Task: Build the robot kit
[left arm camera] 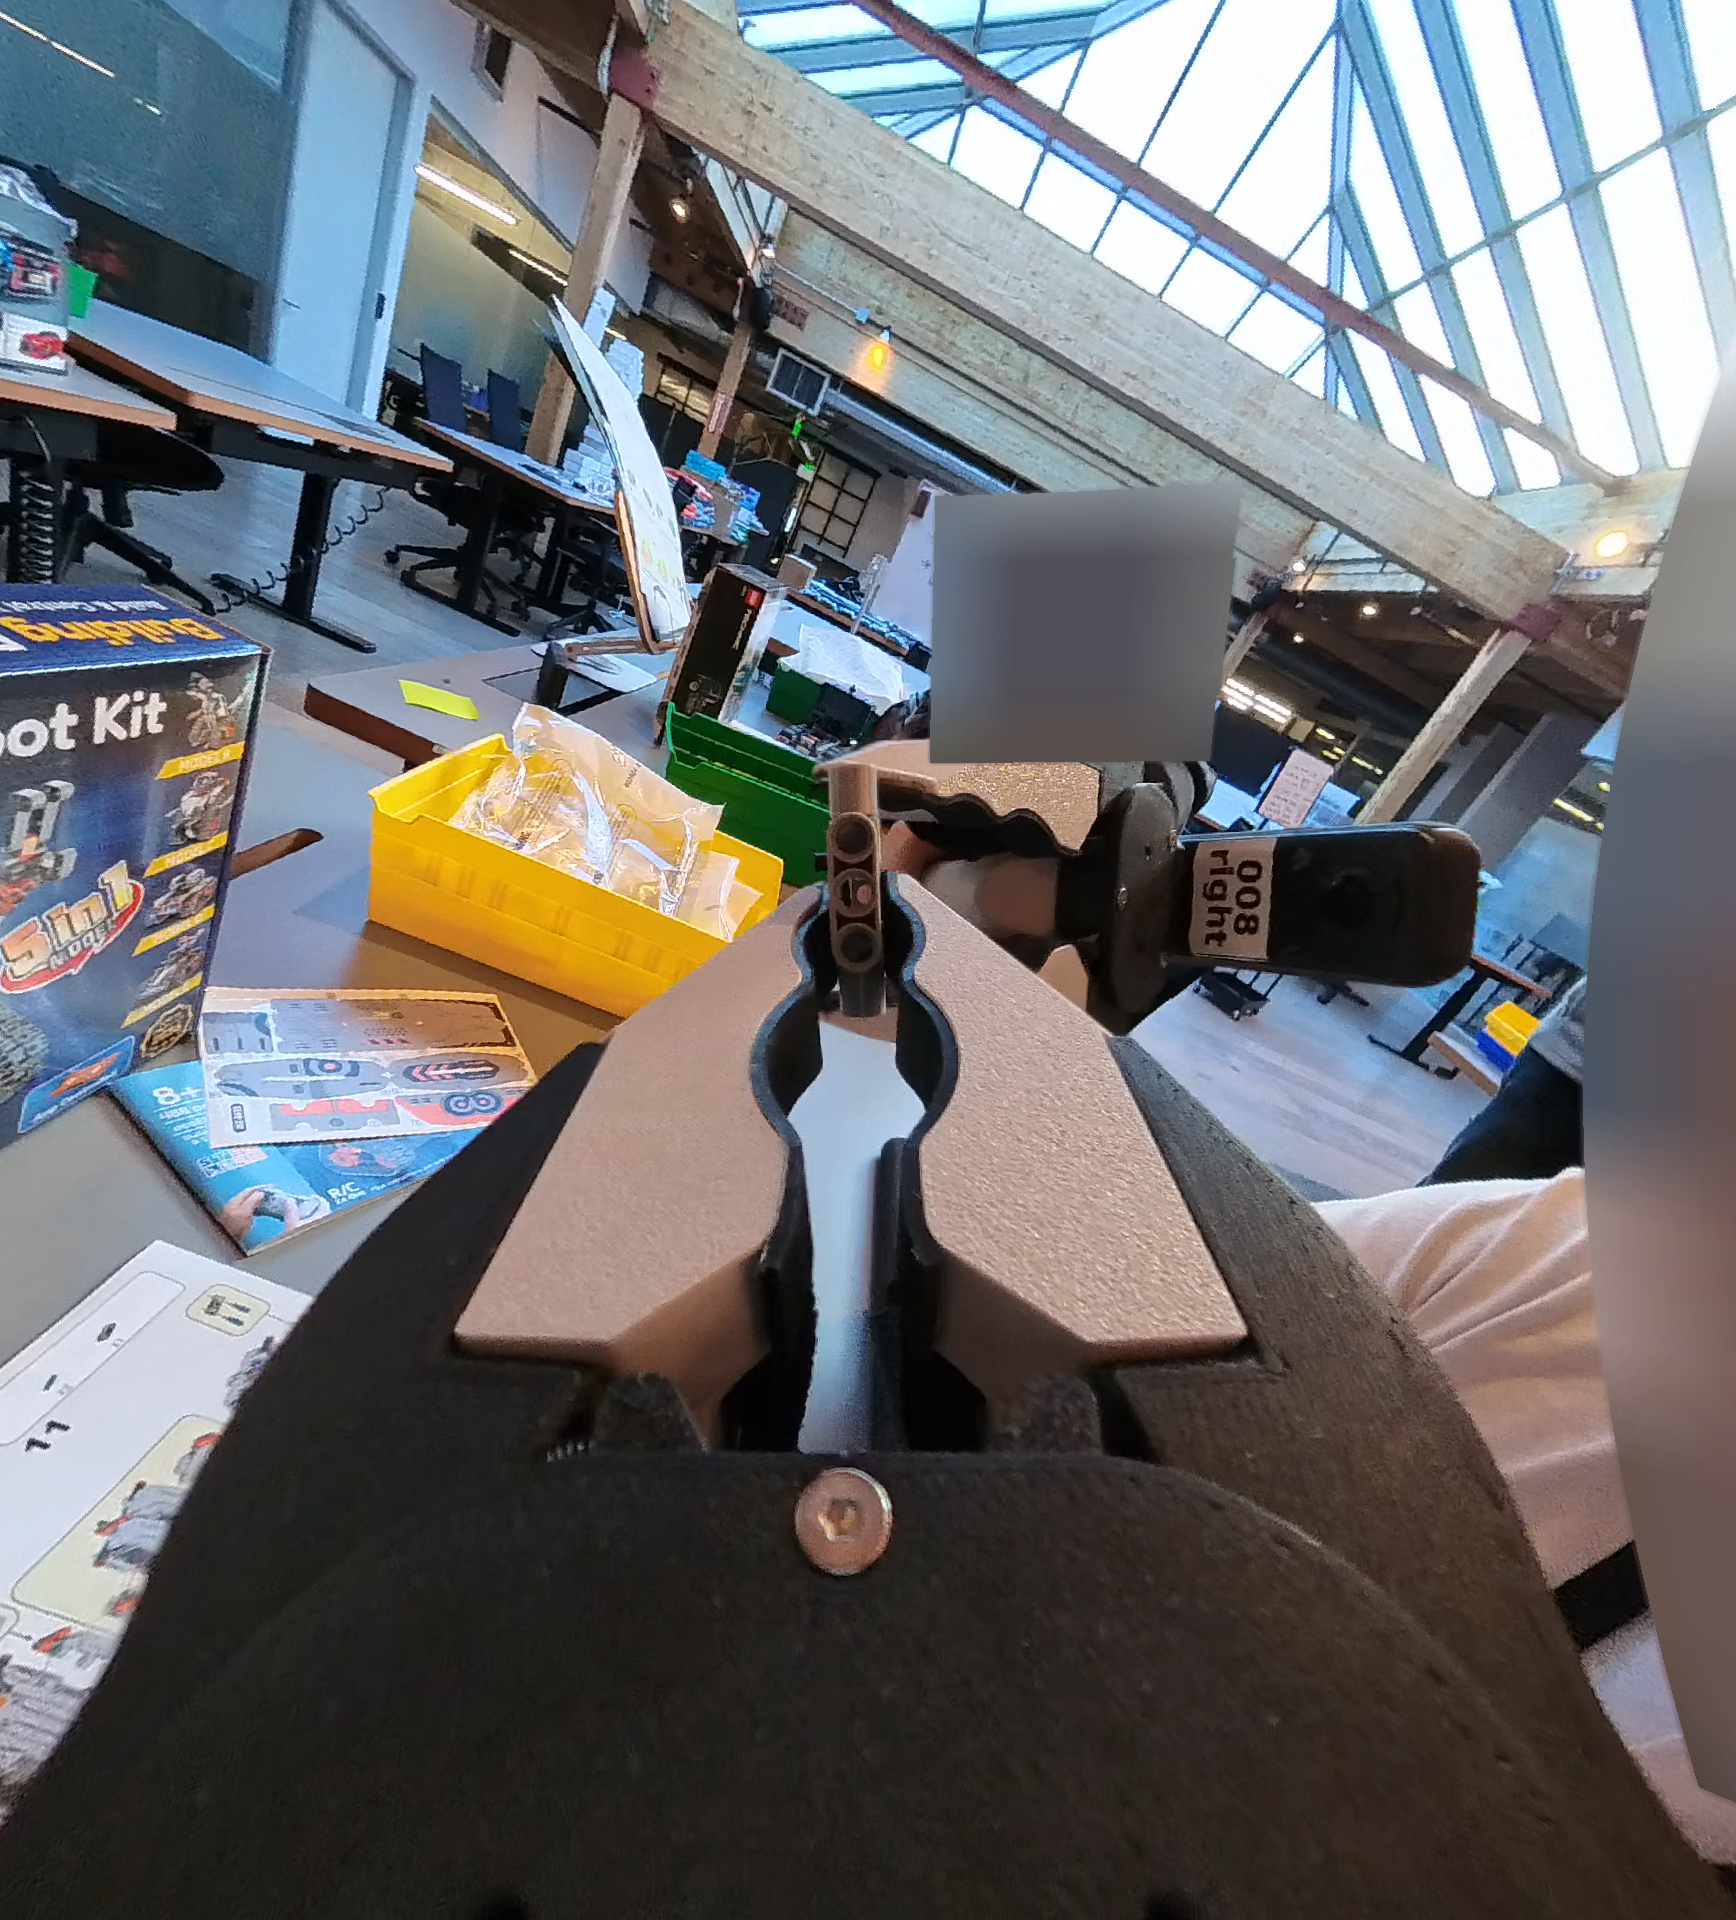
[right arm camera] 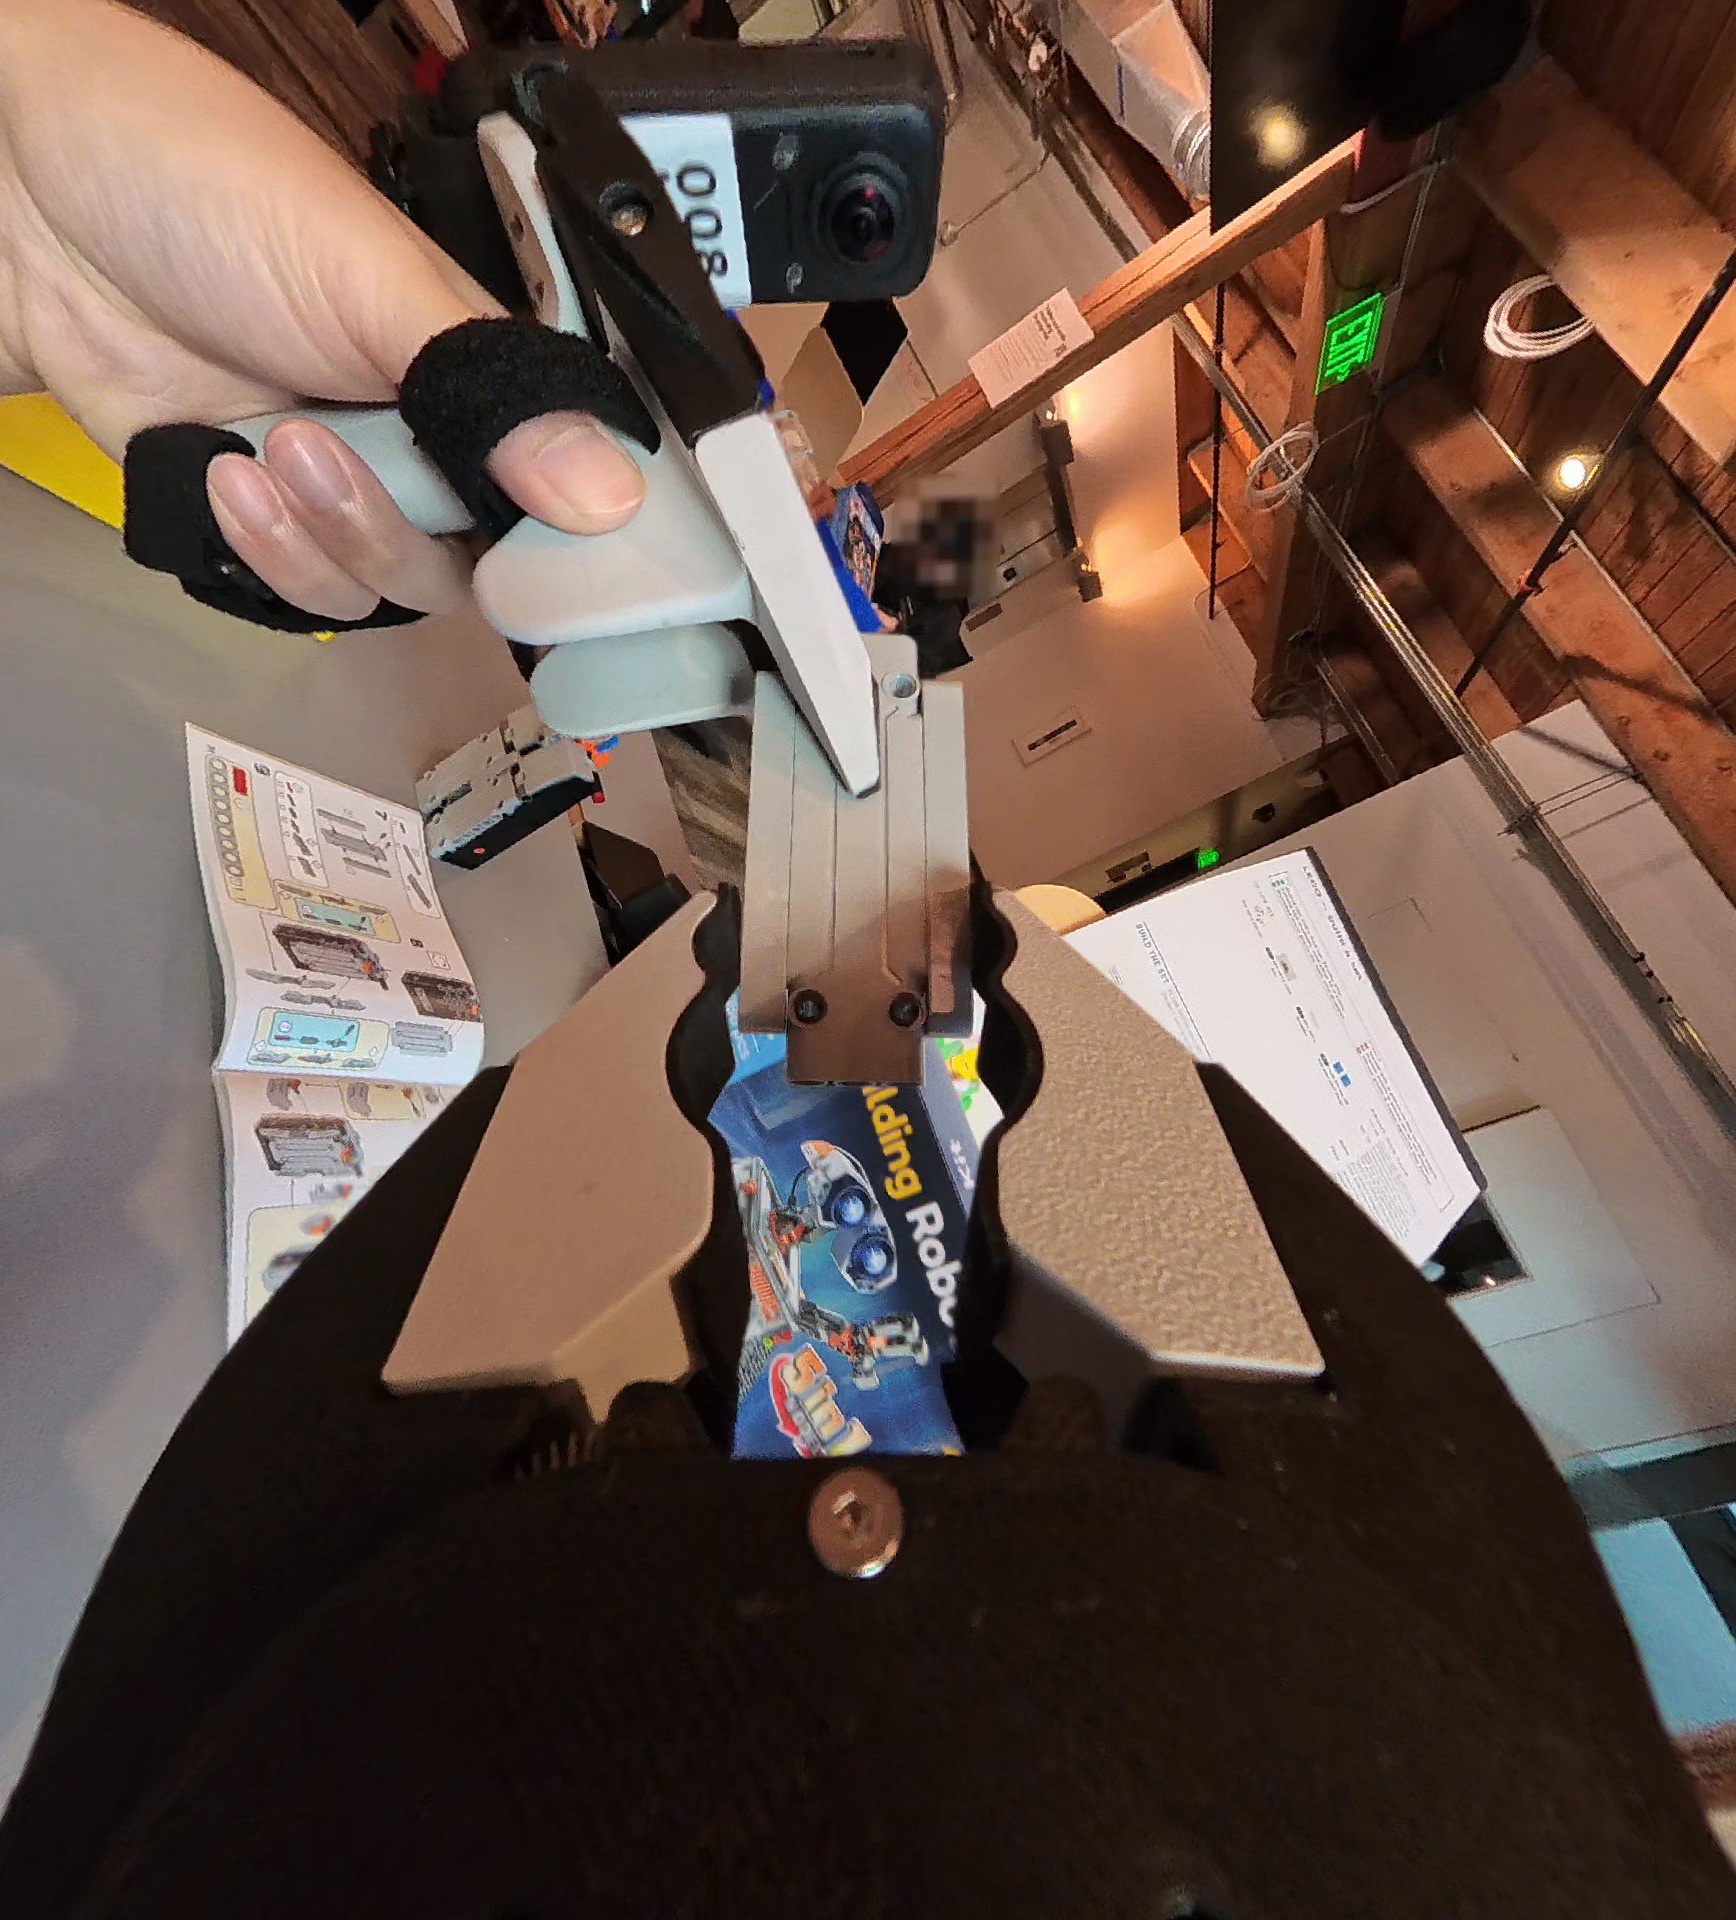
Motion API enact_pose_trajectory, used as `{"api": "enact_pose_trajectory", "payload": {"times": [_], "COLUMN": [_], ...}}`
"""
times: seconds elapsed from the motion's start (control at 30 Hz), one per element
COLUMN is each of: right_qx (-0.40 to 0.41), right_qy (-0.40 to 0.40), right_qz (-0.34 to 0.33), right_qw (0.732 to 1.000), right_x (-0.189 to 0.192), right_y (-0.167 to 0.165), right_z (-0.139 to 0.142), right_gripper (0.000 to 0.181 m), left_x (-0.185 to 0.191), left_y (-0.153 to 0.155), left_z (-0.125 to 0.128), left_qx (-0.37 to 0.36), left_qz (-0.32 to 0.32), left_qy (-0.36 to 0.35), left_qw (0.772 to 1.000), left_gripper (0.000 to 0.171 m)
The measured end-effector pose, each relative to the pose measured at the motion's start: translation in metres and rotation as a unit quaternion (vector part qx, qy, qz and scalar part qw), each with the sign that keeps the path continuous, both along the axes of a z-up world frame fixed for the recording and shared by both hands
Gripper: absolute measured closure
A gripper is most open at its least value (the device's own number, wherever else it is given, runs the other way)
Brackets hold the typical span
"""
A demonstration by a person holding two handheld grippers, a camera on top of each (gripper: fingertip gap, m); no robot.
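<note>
My left gripper (left arm camera: 856, 940) is clamped on a grey plastic building-block assembly of stacked beams (left arm camera: 853, 894); my right gripper (right arm camera: 848, 997) pinches the same piece's other end (right arm camera: 853, 883), so both hold it up off the grey worktop (left arm camera: 33, 1236). Behind it sits a yellow plastic bin of clear parts bags (left arm camera: 552, 904), with the blue robot-kit box (left arm camera: 64, 831) at the left edge and an open instruction booklet (right arm camera: 324, 935) lying flat.
</note>
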State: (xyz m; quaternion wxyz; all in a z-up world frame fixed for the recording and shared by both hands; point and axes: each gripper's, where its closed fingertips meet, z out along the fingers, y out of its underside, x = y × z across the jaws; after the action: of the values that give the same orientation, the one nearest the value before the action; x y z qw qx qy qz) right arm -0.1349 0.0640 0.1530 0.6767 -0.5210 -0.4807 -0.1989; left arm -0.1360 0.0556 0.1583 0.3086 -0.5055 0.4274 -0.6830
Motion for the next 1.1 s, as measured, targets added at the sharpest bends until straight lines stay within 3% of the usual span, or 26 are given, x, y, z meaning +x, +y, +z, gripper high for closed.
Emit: {"api": "enact_pose_trajectory", "payload": {"times": [0.1,0.17,0.27,0.43,0.57,0.73,1.1], "right_qx": [0.019,0.051,0.041,0.048,0.035,0.058,0.072], "right_qy": [0.018,0.042,0.086,0.072,0.065,0.062,0.057], "right_qz": [0.044,0.083,0.149,0.154,0.164,0.157,0.158], "right_qw": [0.999,0.994,0.984,0.984,0.984,0.984,0.983], "right_x": [-0.006,-0.005,-0.001,0.001,-0.003,-0.002,-0.003], "right_y": [-0.009,-0.017,-0.026,-0.026,-0.027,-0.026,-0.028], "right_z": [0.008,0.017,0.019,0.015,0.010,0.014,0.014], "right_gripper": [0.137,0.126,0.137,0.140,0.130,0.140,0.140], "left_x": [-0.004,-0.006,-0.012,-0.012,-0.013,-0.011,-0.012], "left_y": [-0.004,0.000,0.000,-0.001,-0.003,-0.008,-0.009], "left_z": [0.005,0.006,0.011,0.011,0.013,0.012,0.012], "left_qx": [-0.014,-0.017,-0.033,-0.035,-0.042,-0.041,-0.044], "left_qz": [-0.023,-0.014,-0.029,-0.033,-0.047,-0.057,-0.063], "left_qy": [-0.013,-0.018,-0.032,-0.032,-0.038,-0.033,-0.034], "left_qw": [1.000,1.000,0.999,0.998,0.997,0.997,0.996], "left_gripper": [0.167,0.167,0.167,0.167,0.167,0.167,0.167]}}
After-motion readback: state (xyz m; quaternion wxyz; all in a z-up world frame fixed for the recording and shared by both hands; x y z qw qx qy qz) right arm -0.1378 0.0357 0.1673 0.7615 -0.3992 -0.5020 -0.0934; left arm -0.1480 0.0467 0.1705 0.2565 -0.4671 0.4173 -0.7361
